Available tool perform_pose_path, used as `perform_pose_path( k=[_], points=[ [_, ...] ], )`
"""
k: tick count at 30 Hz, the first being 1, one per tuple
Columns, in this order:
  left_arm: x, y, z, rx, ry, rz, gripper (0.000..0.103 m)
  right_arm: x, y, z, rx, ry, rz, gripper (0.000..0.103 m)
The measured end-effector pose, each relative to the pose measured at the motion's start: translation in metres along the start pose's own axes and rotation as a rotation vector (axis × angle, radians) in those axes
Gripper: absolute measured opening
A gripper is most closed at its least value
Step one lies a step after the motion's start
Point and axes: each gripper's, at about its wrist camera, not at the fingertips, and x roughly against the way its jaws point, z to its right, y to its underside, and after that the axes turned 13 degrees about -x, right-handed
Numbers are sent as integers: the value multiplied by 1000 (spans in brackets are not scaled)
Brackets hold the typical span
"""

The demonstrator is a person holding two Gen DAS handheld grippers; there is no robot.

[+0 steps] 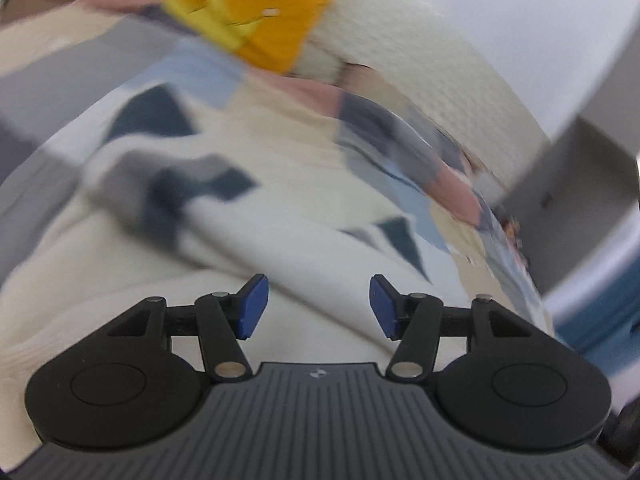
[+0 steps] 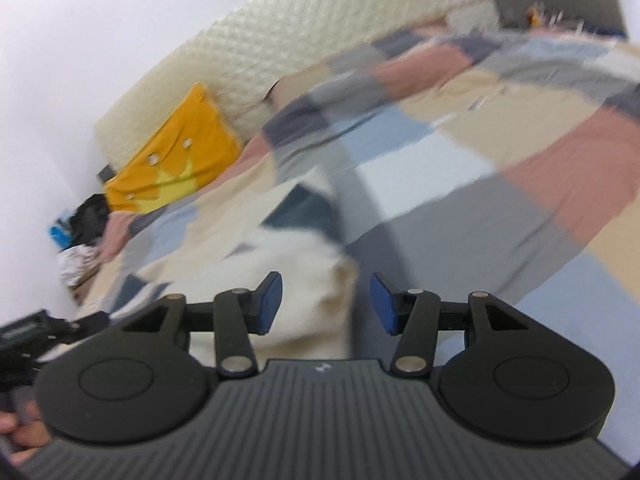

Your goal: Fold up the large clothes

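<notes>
Cream knit garment (image 1: 168, 280) with dark blue patches is seen lying rumpled on the patchwork bedspread (image 2: 460, 168), not yet a flat, squared fold; most folding is judged to be left. Beneath the left gripper (image 1: 319, 306) its cloth is spread, the jaws apart and nothing pinched; a cream fold is seen between the parted pads of the right gripper (image 2: 326, 304), unpressed. At ten o'clock a yellow crown cushion (image 2: 176, 164) leans on the quilted headboard (image 2: 320, 32).
</notes>
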Motion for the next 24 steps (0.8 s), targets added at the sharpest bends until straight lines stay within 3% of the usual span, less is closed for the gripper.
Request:
perform_pose_path(
  k=[2, 5, 9, 13, 15, 17, 20, 24],
  points=[
    [-4, -1, -24, 55, -13, -1, 62, -8, 10, -2, -42, -19, -52, 54],
    [-16, -7, -48, 90, -23, -12, 62, -21, 24, -3, -95, -38, -111, 70],
    [-31, -15, -71, 130, -26, -12, 62, -41, 31, 0, -176, -63, -163, 70],
    [-49, -21, -95, 220, -3, -1, 61, -52, 26, 7, -259, -86, -123, 69],
    [-58, -22, -106, 269, 8, -3, 59, -57, 23, 8, -266, -83, -106, 62],
    [-65, -25, -116, 299, 4, 6, 51, -59, 23, 11, -266, -64, -82, 58],
    [-67, -27, -135, 382, 36, 38, 41, -61, 24, 18, -282, -35, -61, 42],
    [-61, -31, -141, 409, 2, 57, 26, -57, 22, 16, -240, 13, -24, 39]
  ],
)
